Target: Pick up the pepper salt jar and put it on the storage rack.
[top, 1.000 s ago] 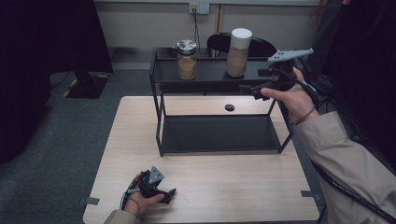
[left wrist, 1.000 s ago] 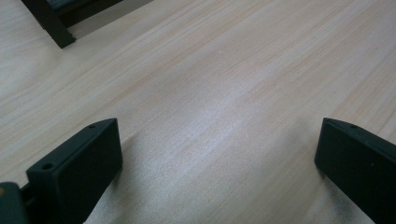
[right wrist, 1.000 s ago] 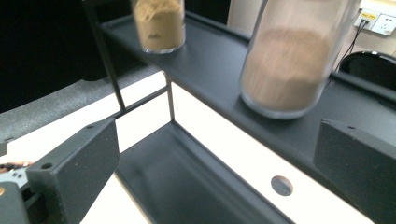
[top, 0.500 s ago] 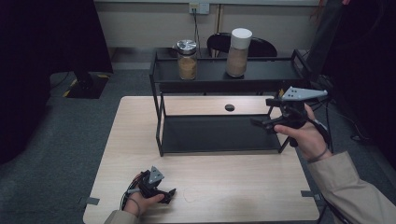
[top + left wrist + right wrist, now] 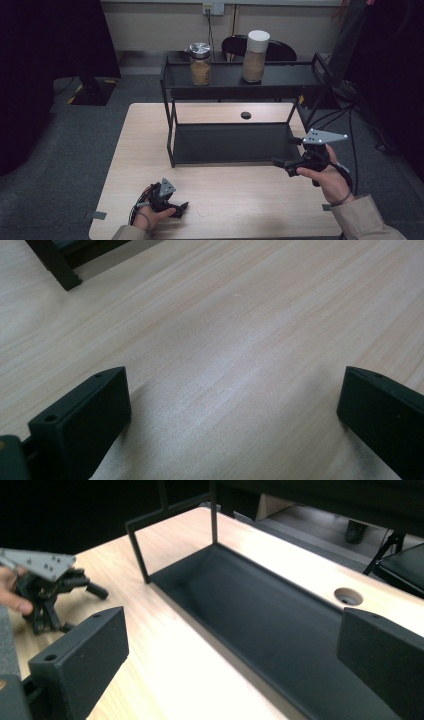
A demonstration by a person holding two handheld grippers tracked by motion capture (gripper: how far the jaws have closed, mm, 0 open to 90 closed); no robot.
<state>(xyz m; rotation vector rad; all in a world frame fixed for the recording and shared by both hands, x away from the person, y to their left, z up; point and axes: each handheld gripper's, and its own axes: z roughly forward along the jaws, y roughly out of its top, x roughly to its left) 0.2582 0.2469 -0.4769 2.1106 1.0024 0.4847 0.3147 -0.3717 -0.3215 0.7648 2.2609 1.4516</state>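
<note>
Two-tier black rack [image 5: 240, 145] standing on the bench [image 5: 140, 150], its long axis running left to right across the high view. The lower tray [image 5: 280, 630] is bare; the upper shelf [image 5: 280, 80] carries two jars side by side, well apart from both tools: a glass jar with a metal lid [image 5: 200, 64] toward the left and a taller jar with a white lid [image 5: 255, 56] to its right, each holding a brown filling. The right tool [image 5: 284, 165] hovers just beside the right front corner of the rack, at the height of the lower tray and below the upper shelf; its jaws stand wide apart and hold nothing, and in the right gripper view they point along the length of the tray. From this tool the jars lie up and away, toward the far side of the bench, the white-lidded jar being the nearer of the two. The left tool [image 5: 170, 204] rests low near the front edge of the bench, to the left of centre, clear of the rack; its jaws are likewise spread, with bare wood between them in the left gripper view. The right hand [image 5: 327, 176] is judged the better placed for any reach to the rack. Count: one rack, two jars, two tools, one round hole [image 5: 245, 115] in the bench behind the rack.
</note>
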